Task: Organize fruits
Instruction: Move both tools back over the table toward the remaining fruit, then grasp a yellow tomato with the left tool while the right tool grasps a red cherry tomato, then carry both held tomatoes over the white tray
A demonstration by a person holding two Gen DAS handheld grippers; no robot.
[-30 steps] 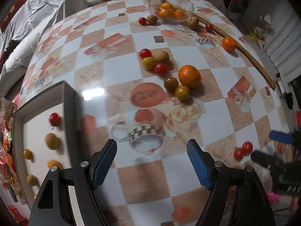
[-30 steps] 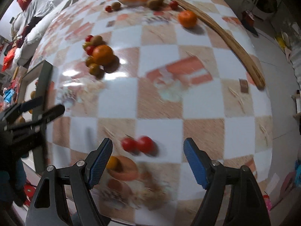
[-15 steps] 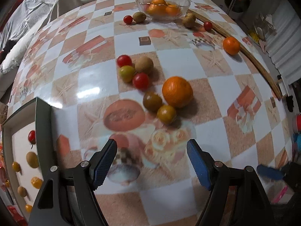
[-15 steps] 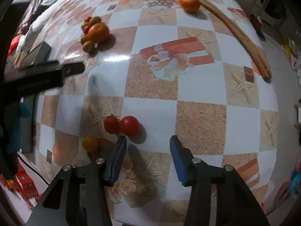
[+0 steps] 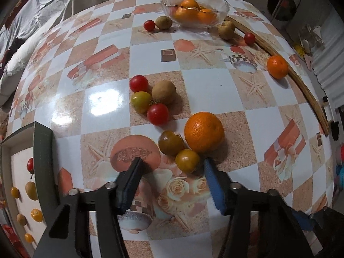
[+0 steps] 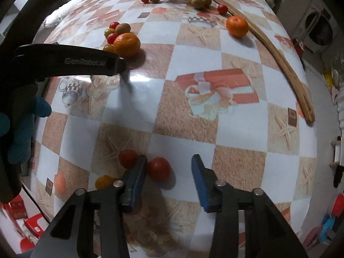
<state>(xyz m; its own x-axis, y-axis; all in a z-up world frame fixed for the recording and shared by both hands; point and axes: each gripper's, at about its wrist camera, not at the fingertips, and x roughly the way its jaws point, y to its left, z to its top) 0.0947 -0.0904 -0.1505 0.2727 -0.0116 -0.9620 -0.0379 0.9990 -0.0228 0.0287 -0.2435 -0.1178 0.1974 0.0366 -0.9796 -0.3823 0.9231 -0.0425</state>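
Fruits are sorted only in part. At 9 o'clock in the left view, the tray (image 5: 43, 150) already holds some small fruits; the glass bowl (image 5: 194, 8) at 12 o'clock holds oranges. The left claw (image 5: 172, 165), wide open, frames a yellow-green tomato (image 5: 187, 160) beside the big orange (image 5: 204, 135). The right claw (image 6: 168, 164), also wide, frames a glossy red tomato (image 6: 158, 169). Many fruits remain loose on the desk (image 6: 215, 86).

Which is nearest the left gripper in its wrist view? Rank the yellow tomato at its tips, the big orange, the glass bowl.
1. Yellow tomato: between the open left gripper fingertips.
2. Big orange: just beyond, right.
3. Glass bowl: far end of the table.
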